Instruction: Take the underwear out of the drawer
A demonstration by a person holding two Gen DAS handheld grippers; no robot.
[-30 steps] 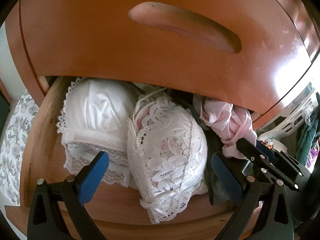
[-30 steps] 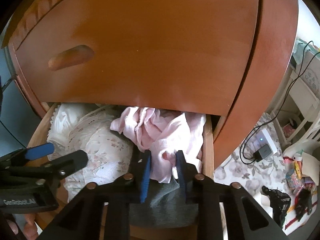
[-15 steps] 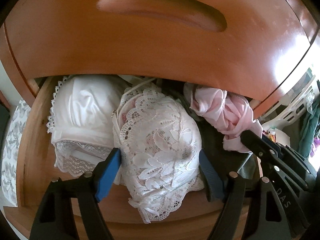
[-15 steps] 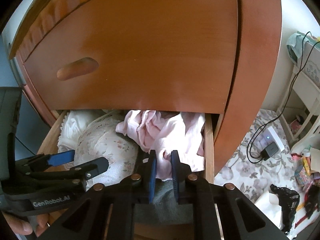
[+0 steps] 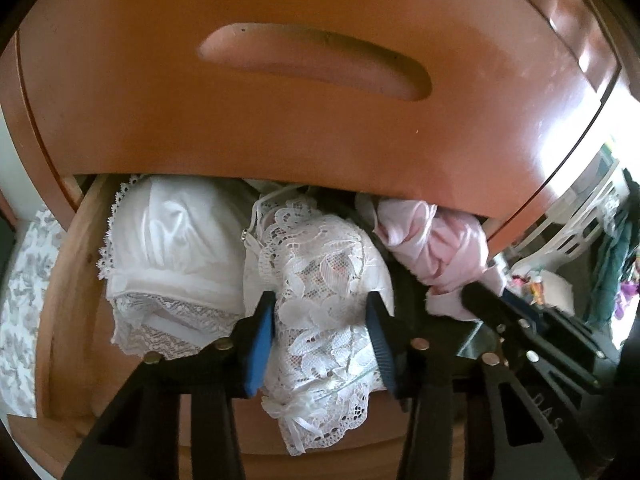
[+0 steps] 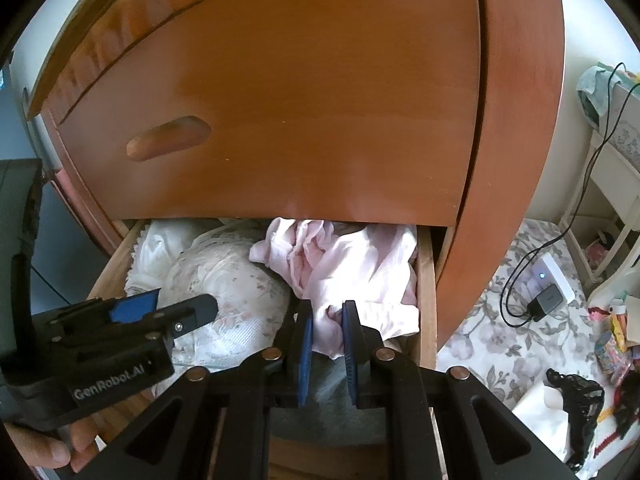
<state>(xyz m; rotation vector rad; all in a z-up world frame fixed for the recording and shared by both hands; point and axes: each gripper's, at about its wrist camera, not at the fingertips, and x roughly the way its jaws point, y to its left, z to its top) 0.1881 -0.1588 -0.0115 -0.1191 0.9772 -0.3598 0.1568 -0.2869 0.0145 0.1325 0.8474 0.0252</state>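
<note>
— Left gripper (image 5: 320, 316): what is between its blue pads?

— Its jaws are closing around a white lace bra cup with a leaf pattern (image 5: 320, 280); the pads sit on either side of the lace and look to be touching it, with the lower lace edge hanging over the front rim of the open light-wood drawer (image 5: 72, 280).

— And the right gripper (image 6: 325, 320)?

— Narrow, its blue pads pinched on a fold of crumpled pale pink fabric underwear (image 6: 352, 264), which lies just ahead of the fingers in the drawer's right end, against the side wall.

— What lies beside the lace cup?

— To the left of the left gripper, touching the lace, a plain white satin bra cup with a scalloped trim (image 5: 172, 240). To its right, dark cloth, then the pink garment.

— Under the right gripper?

— A grey knitted piece of cloth (image 6: 332, 396), below the pink fold.

— Above them both?

— A closed reddish-brown wooden drawer front with a long recessed handle (image 5: 312, 60) overhangs the open drawer.

— Further out?

— Right of the right gripper, a floral-patterned floor covering (image 6: 500, 320) with a black charger and cable (image 6: 548, 300) on it.
</note>
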